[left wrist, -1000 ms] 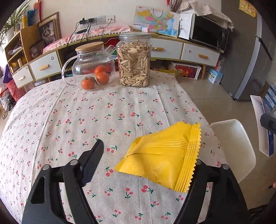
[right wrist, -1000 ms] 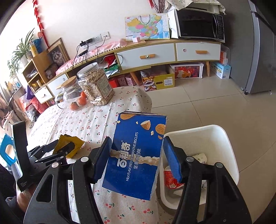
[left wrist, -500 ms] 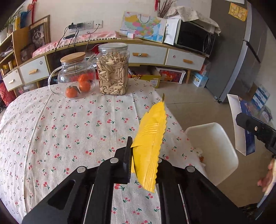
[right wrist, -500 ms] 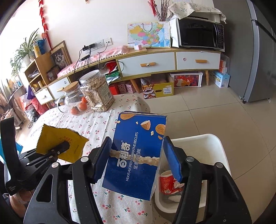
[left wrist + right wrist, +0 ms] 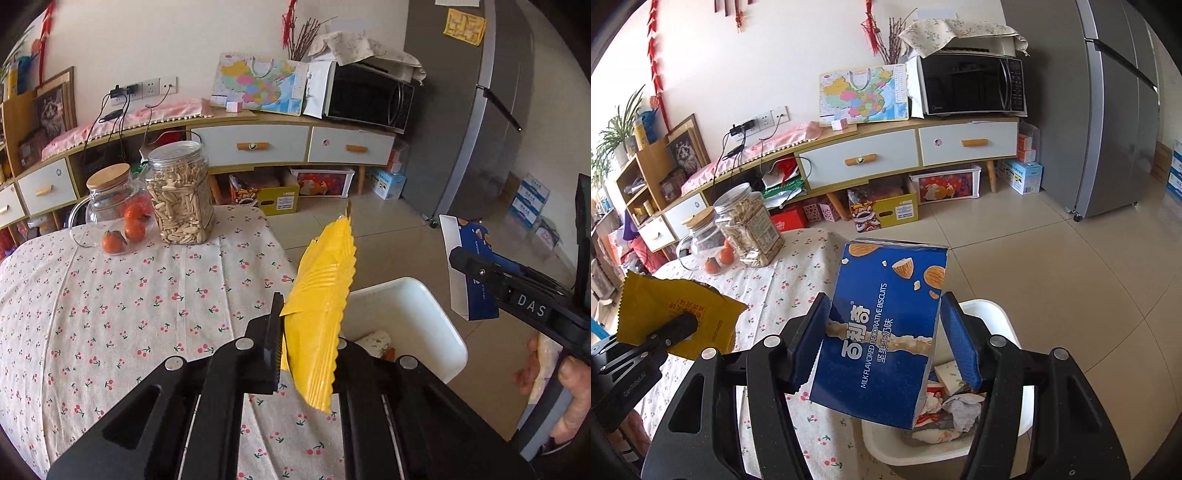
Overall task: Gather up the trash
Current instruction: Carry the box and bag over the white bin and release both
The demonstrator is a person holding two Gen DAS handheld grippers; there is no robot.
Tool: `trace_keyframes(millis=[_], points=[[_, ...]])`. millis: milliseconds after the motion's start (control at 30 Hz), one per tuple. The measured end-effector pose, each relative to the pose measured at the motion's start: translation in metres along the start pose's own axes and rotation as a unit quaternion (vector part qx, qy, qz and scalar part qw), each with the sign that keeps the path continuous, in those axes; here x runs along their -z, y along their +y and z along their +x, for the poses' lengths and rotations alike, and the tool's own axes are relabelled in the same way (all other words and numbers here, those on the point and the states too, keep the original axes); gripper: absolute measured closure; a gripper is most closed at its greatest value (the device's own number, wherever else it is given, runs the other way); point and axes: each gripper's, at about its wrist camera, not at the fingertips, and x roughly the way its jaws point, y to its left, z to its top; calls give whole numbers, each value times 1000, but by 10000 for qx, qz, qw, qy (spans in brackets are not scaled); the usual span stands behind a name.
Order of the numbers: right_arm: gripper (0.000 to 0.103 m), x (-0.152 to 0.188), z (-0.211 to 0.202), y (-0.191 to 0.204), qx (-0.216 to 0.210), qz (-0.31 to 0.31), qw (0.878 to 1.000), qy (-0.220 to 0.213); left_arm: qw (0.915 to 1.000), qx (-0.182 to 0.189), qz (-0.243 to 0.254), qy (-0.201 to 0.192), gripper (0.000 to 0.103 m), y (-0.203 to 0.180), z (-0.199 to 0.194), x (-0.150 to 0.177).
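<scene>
- Left hand-held gripper [image 5: 295, 332] is clamped all the way down on a yellow snack wrapper [image 5: 325, 302], which stands on edge between the jaws with its zigzag seam facing right and its tip pointing up and away.
- That wrapper is off the surface [image 5: 129, 314], hanging over its right edge, just left of the white trash bin [image 5: 424, 314].
- From the right wrist view, the same wrapper [image 5: 676, 314] shows up at the far left, pinched by the black fingers [image 5: 676, 325], printed side visible.
- Right hand-held gripper [image 5: 882, 343] is about half open, its blue pads pressed on both sides of a blue biscuit box [image 5: 886, 325], so it's got a solid hold on it.
- Box is tilted a bit, top flap end pointing away, and it's held in the air above the near-left part of the bin [image 5: 1004, 321].
- Bin sits on the floor right beside the surface and already has crumpled paper and packaging [image 5: 953, 402] in it.
- On the far side of the cherry-print cloth: a glass jug with oranges [image 5: 114, 214] and a clear jar of seeds [image 5: 181, 195], touching or nearly so, well apart from both grippers.
- A person's hand [image 5: 569, 391] shows at the right edge of the left view, gripping the other tool's handle.
</scene>
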Motion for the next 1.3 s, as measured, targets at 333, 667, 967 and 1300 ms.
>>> trace_keyframes(millis=[333,667,967,1300], points=[[44,2,13,-72,451,646,9965,281,9986,424,280,167,95,-62,26,-5],[23,-3,0,-108,596,1158,9915,69,9946,743,549,469,95,-121,66,-6],[15,-8,-14,-143,1014,1708,9798,-247,9914,915,643,683,94,-154,96,-9],[10,-7,-20,-168,1259,2070,9697,-316,9877,995,609,1037,56,-172,126,-9]])
